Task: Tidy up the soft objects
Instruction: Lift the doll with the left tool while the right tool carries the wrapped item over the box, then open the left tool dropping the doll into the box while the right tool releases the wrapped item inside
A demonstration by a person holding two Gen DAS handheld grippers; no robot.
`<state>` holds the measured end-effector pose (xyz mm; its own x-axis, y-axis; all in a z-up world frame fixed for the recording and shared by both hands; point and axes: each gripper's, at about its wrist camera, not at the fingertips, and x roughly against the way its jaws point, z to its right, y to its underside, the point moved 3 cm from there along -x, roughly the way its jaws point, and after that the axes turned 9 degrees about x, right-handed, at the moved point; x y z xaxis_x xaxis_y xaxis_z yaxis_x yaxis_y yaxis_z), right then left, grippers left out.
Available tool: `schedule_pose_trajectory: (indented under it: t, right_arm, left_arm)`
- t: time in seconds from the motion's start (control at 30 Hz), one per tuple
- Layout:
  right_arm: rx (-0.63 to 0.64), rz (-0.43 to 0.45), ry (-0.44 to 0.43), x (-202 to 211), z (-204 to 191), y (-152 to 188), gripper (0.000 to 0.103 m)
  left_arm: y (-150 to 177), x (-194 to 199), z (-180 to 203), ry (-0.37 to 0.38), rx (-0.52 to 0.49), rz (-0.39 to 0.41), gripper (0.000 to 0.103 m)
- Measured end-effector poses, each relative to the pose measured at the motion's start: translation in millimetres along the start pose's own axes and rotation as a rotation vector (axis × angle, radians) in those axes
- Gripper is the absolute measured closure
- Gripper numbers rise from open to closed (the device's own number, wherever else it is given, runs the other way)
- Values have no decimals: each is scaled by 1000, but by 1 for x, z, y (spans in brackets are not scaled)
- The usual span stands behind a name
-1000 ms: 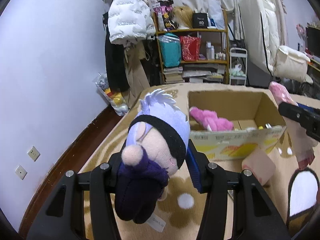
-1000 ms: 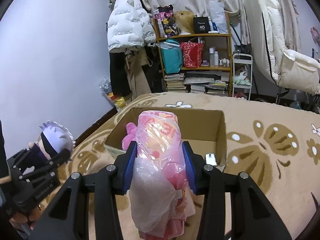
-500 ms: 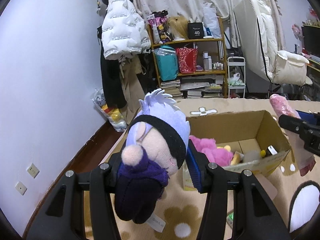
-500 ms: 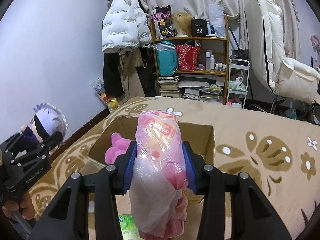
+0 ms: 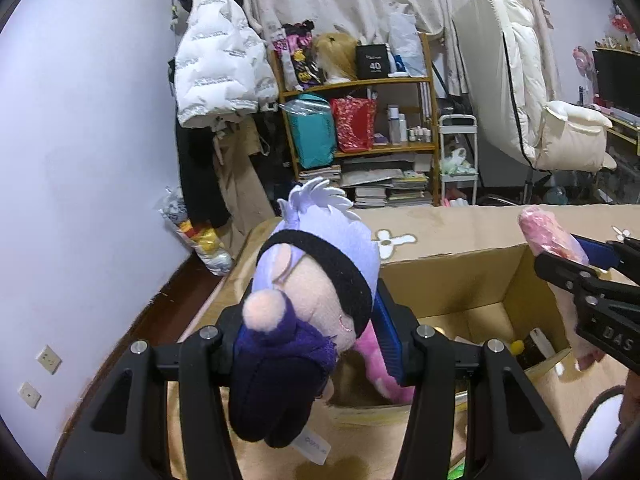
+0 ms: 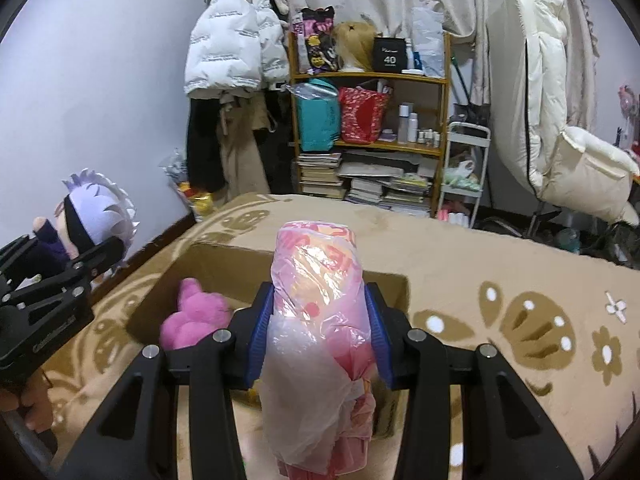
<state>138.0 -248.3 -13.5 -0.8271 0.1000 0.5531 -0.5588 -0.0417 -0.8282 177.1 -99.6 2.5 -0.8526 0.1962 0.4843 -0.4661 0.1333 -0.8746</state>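
Pink plush (image 6: 196, 314) occupies box (image 6: 224, 264).

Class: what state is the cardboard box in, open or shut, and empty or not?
Open and not empty. The cardboard box has no flaps over its top, and a pink plush toy lies inside it.

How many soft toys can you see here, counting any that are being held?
3. The plush doll with pale purple hair sits in the left gripper, the plastic-wrapped pink toy in the right gripper, and a pink plush lies in the cardboard box. More may be hidden inside.
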Motion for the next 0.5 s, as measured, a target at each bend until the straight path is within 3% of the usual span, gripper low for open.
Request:
schedule_pose_trajectory:
  t: [0.33, 0.5]
  right_arm:
    - [-8, -19, 43, -24, 10, 0, 56]
    - [-56, -36, 23, -31, 19, 6, 56]
  left_arm:
    - [5, -25, 29, 84, -24, -60, 52]
    - [19, -43, 37, 122, 19, -165, 51]
